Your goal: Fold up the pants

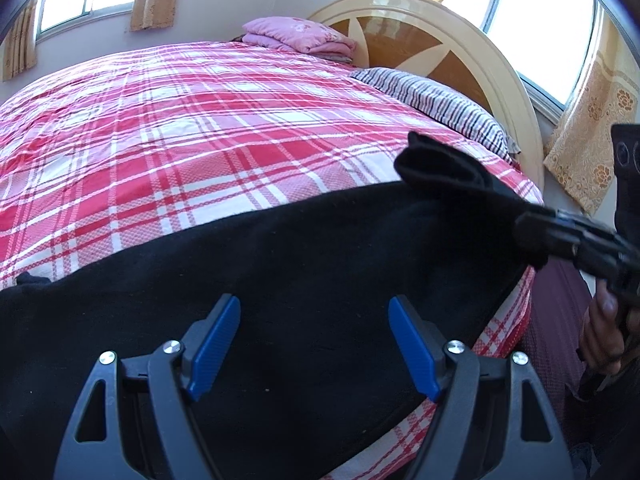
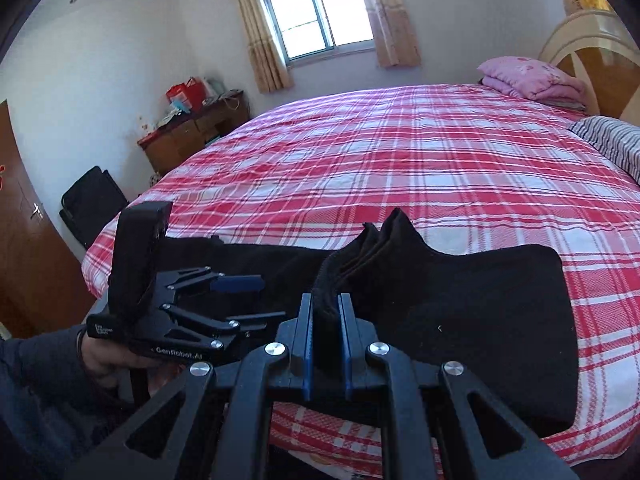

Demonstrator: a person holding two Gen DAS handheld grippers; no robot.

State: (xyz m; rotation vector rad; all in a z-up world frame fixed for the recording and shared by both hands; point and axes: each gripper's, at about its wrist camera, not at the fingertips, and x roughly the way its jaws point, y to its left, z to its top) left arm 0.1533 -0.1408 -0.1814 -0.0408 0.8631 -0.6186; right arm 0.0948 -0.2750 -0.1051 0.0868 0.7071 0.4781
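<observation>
1. I see the black pants (image 1: 280,280) lying along the near edge of the bed (image 1: 200,140), stretched lengthwise over the red and white plaid cover, with part of the cloth reaching right to that edge.
2. My left gripper (image 1: 314,344) hangs over the middle of the pants with its blue-padded fingers (image 1: 216,344) spread wide. Nothing is between them; only flat black cloth lies beneath.
3. My right gripper (image 2: 325,336) has its fingers (image 2: 307,340) nearly together, pinched on a bunched fold of the pants. The gathered cloth stands up out of the fingers in a small peak.
4. In the left wrist view, that same pinched end (image 1: 440,168) is lifted off the bed cover toward the headboard end of the near edge, and it drapes down to the rest of the garment.
5. In the right wrist view, the portion of the pants right of the grip (image 2: 480,320) lies doubled and flat near the edge, while the remainder runs left toward the foot of the bed.
6. A person's hand (image 2: 116,356) holds the left gripper's handle low at the left of that view.
7. At the headboard (image 1: 420,40) end of the bed lie a striped pillow (image 1: 436,104) and a folded pink quilt (image 1: 296,36), both well apart from the pants.
</observation>
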